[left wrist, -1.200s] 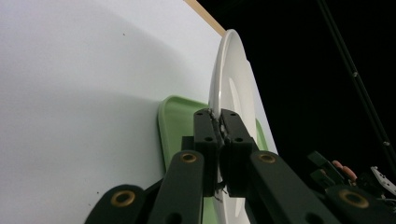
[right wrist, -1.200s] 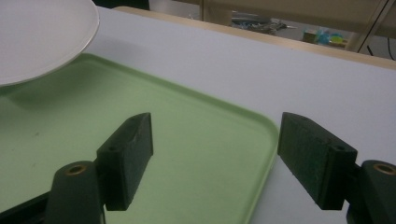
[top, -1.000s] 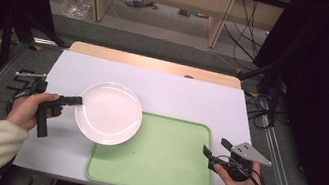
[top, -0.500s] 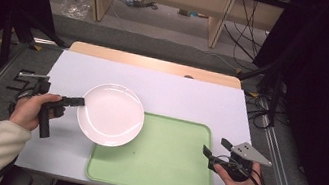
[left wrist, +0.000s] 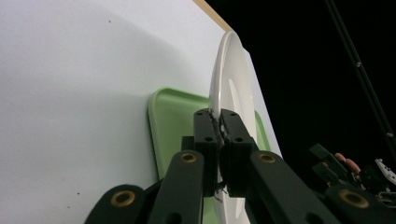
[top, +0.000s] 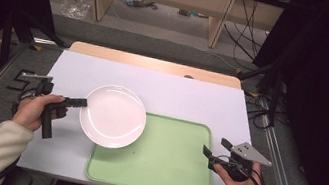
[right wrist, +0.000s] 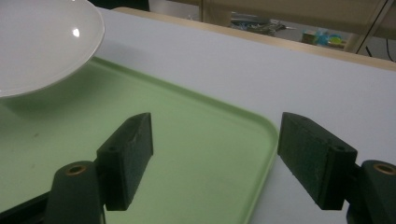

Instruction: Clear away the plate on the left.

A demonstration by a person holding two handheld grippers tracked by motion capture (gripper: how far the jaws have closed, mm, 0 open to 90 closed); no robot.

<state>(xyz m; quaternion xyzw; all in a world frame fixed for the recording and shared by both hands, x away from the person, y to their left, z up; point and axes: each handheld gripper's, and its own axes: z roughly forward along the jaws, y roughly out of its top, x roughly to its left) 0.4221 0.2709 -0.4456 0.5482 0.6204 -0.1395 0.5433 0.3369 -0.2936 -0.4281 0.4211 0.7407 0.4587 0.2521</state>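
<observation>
Overhead light falls brightly on the bench [top: 192, 94], while the room's left and right sides sink into near black. A small glare spot sits on the plate [right wrist: 42, 42]. Near jaws look soft, slightly blurred.

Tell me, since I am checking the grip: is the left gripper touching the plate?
Touching. In the left gripper view the left gripper has both jaws closed on the rim of the plate, with no gap showing between them.
</observation>
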